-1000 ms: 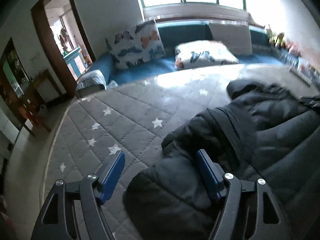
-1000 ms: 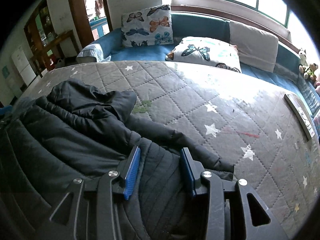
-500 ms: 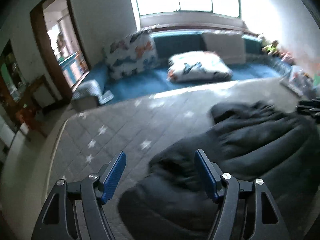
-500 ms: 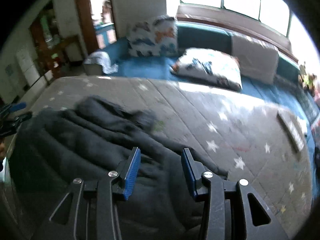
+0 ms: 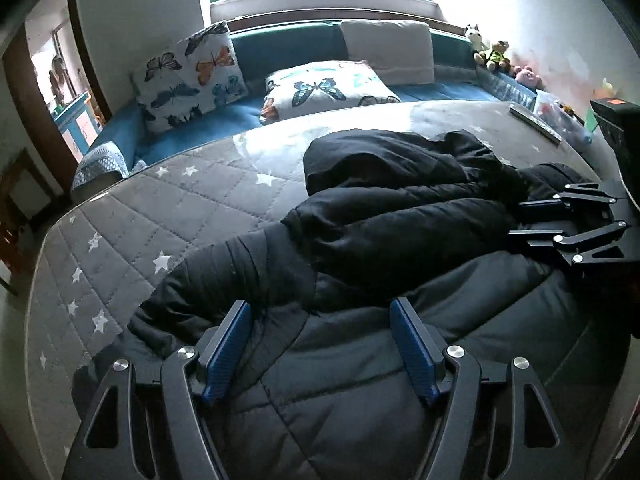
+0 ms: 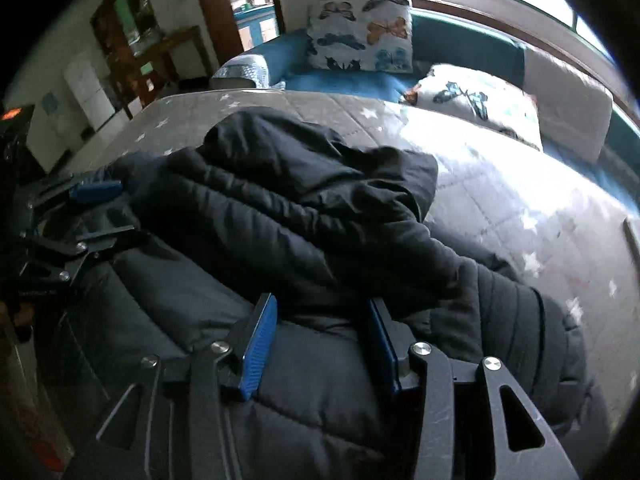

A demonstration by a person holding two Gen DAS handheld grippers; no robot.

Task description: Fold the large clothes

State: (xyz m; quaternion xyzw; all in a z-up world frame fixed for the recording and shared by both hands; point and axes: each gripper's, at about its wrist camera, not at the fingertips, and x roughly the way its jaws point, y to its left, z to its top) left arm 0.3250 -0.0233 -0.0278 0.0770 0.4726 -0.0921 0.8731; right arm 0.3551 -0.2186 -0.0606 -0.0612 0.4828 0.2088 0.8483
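A black quilted puffer jacket (image 5: 380, 232) lies bunched on the grey star-patterned mattress (image 5: 168, 208), its sleeves laid across the body. It also shows in the right wrist view (image 6: 304, 216). My left gripper (image 5: 320, 344) is open, its blue pads on either side of the jacket's near edge, over the fabric. My right gripper (image 6: 316, 340) is open too, its jaws straddling a fold of the jacket. The right gripper shows at the right of the left wrist view (image 5: 568, 224); the left gripper shows at the left of the right wrist view (image 6: 76, 224).
Butterfly pillows (image 5: 188, 76) and a grey cushion (image 5: 388, 50) sit on the blue couch behind the mattress. Stuffed toys (image 5: 496, 56) line the right sill. A flat dark object (image 5: 536, 122) lies at the mattress's far right. A doorway (image 5: 60, 80) opens at the left.
Both grippers swung over the jacket and now sit lower and closer to it. The jacket's sleeves now lie across its body. Both jaws stayed open.
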